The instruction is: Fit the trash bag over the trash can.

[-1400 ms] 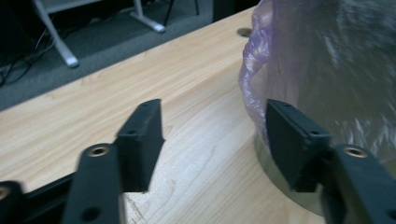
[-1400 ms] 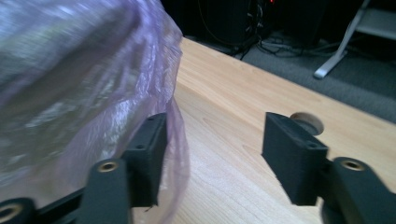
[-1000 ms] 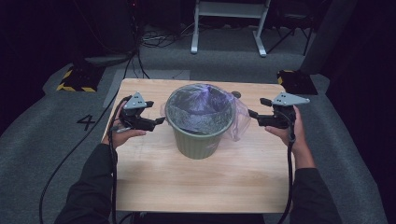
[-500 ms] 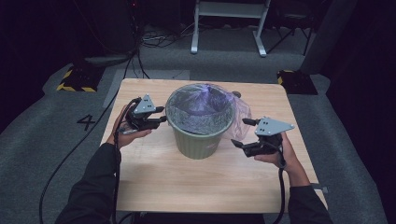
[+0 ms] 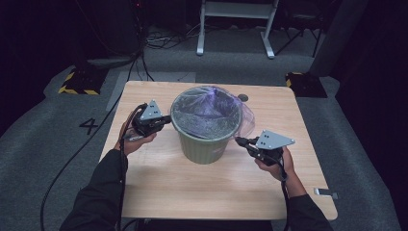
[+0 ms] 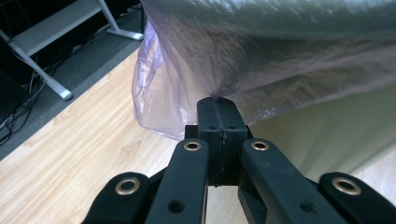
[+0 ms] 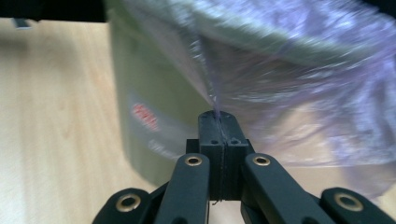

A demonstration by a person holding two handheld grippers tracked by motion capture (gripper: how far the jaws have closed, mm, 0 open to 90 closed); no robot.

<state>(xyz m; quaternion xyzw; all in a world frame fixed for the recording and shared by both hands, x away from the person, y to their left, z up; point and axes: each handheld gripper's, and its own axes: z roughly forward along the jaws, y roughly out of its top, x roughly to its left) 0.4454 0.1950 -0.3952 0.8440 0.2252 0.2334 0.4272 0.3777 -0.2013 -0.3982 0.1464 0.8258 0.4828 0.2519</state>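
The green bin [image 5: 206,139] stands mid-counter, and the thin purple bag [image 5: 211,108] lines it, its mouth turned out over the rim and loose film hanging down the outside. To the left of the bin, the left tool [image 5: 166,120] is up at rim height, its jaws having just been closing; in the left gripper view they now meet on a pinch of the film [image 6: 219,91]. To the right of the bin and lower down its wall, the right tool [image 5: 239,140] has just been closing too, and the right gripper view shows its jaws together on a drawn-out fold of bag [image 7: 212,100]. As I read it, both grips are made and the bag is seated; what remains is working the film, either tugging it snug round the rim or lifting it off. The wooden counter [image 5: 159,192] around the bin is otherwise bare nearby.
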